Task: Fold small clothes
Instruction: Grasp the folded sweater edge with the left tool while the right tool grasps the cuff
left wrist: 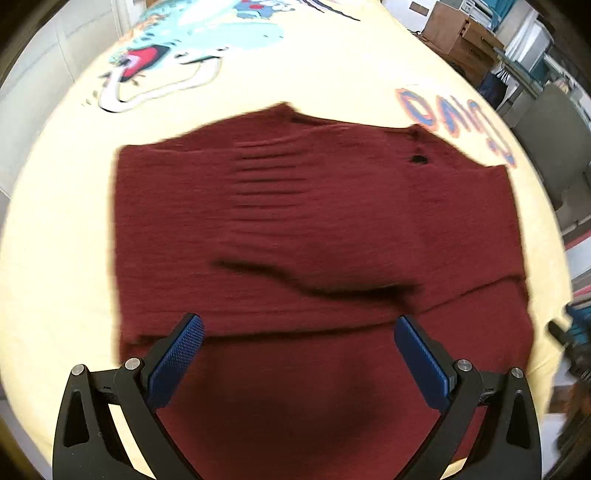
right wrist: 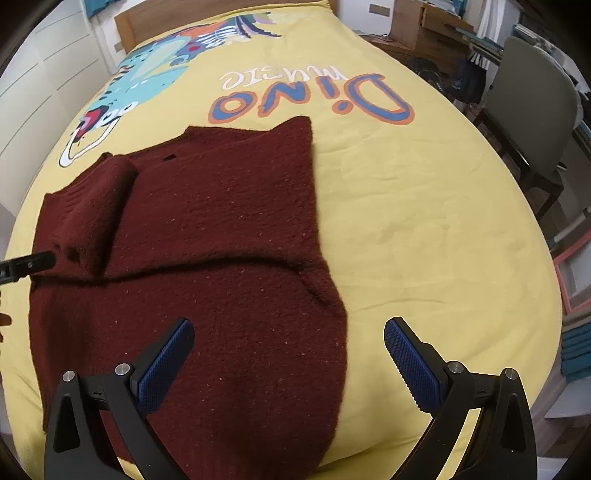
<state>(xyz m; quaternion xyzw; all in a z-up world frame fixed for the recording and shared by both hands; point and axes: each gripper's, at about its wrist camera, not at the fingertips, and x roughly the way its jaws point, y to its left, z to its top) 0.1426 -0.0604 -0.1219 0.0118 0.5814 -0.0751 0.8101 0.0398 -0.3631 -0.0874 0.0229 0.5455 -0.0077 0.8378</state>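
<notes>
The maroon knit sweater (right wrist: 207, 236) lies on the yellow bedspread (right wrist: 424, 221), its sleeve folded in at nine o'clock. Left tool (left wrist: 299, 354) and right tool (right wrist: 288, 354) hover spread, empty; the remaining folds look undone.

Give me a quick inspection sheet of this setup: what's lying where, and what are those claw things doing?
Surface: yellow dinosaur bedsheet, a bit creased.
Job's things: dark red sweater lying flat, partly folded, a sleeve laid over its body.
Clutter: nothing seen on the sheet.
Grippers: left gripper open above the sweater, holding nothing; right gripper open over the sweater's edge, holding nothing.
Cables: nothing seen.
Surroundings: grey chair, cardboard boxes, white cupboard doors.
</notes>
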